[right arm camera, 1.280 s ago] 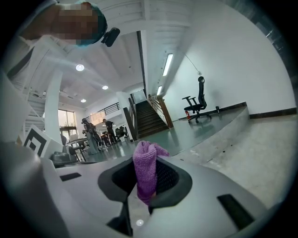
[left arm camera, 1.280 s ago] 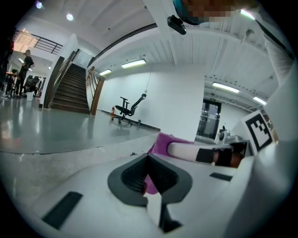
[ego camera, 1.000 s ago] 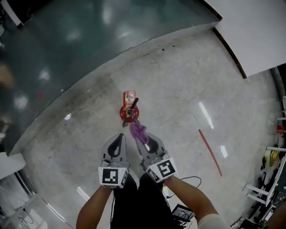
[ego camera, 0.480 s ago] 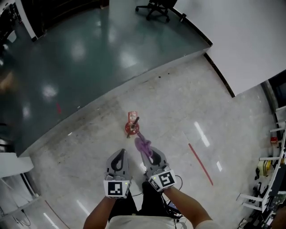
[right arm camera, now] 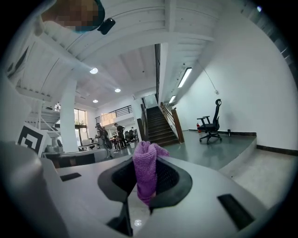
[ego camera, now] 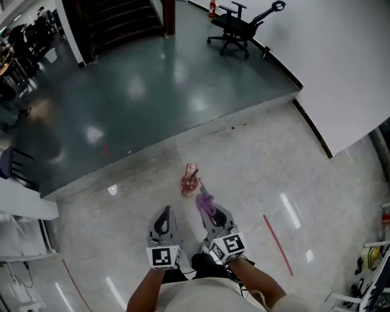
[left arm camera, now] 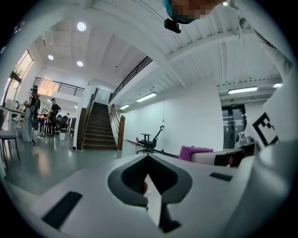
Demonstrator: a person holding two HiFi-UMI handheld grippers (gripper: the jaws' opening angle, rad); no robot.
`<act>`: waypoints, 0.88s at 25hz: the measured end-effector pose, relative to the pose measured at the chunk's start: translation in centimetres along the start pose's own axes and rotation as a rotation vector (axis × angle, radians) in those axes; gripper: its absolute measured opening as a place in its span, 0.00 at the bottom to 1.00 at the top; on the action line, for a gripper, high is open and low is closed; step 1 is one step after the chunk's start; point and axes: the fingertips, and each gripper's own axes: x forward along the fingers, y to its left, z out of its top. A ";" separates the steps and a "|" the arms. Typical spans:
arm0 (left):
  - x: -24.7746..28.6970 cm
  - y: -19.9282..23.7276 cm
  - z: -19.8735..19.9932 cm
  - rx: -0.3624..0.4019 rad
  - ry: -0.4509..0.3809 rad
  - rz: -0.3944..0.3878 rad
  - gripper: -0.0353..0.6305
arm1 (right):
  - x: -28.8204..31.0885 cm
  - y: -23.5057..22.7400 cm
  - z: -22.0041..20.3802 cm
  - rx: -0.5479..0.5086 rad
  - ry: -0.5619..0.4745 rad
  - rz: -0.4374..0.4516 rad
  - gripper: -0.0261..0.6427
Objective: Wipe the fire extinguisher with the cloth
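Note:
A red fire extinguisher (ego camera: 189, 180) stands on the pale marble floor (ego camera: 256, 158), seen from above in the head view. My right gripper (ego camera: 207, 205) is shut on a purple cloth (ego camera: 203, 202), held just short of the extinguisher on its near right side. In the right gripper view the cloth (right arm camera: 146, 169) sticks up between the jaws of the right gripper (right arm camera: 145, 188). My left gripper (ego camera: 162, 220) is shut with nothing in it, level with the right one and to its left. The left gripper (left arm camera: 148, 183) points out over the hall, a bit of red showing through its jaws.
A dark green floor (ego camera: 140, 91) lies one step beyond the marble. A black office chair (ego camera: 239, 27) stands by the white wall (ego camera: 341, 67). A staircase (ego camera: 119, 18) rises at the back. A red line (ego camera: 278, 244) marks the floor at right. People stand far off (right arm camera: 103, 135).
The head view has tilted up, now taking in the chair and the stairs. Extinguisher and both grippers look smaller and lower in frame. The cloth stays gripped.

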 end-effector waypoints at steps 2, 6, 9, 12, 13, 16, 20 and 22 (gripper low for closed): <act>-1.3 -0.2 0.3 -0.036 0.011 0.014 0.05 | -0.8 0.9 0.5 -0.011 0.004 0.023 0.14; -4.0 0.3 1.5 -0.067 -0.006 0.031 0.05 | -2.1 3.1 0.7 -0.040 0.000 0.049 0.14; -5.4 0.6 1.6 -0.069 -0.019 0.027 0.05 | -3.0 4.0 0.1 -0.055 -0.013 0.031 0.14; -6.1 0.5 1.4 -0.068 -0.015 0.002 0.05 | -3.5 4.3 -0.3 -0.063 -0.024 0.009 0.14; -6.4 0.3 1.1 -0.068 -0.011 -0.009 0.05 | -3.8 4.5 -0.4 -0.066 -0.027 0.003 0.14; -7.6 0.2 1.2 -0.066 -0.004 -0.043 0.05 | -4.8 5.8 0.1 -0.078 -0.037 -0.010 0.14; -8.4 0.6 1.9 -0.065 -0.010 -0.067 0.05 | -5.6 7.2 0.3 -0.087 -0.047 -0.018 0.14; -8.5 0.7 1.5 -0.066 -0.007 -0.077 0.05 | -5.9 7.3 -0.2 -0.083 -0.046 -0.027 0.14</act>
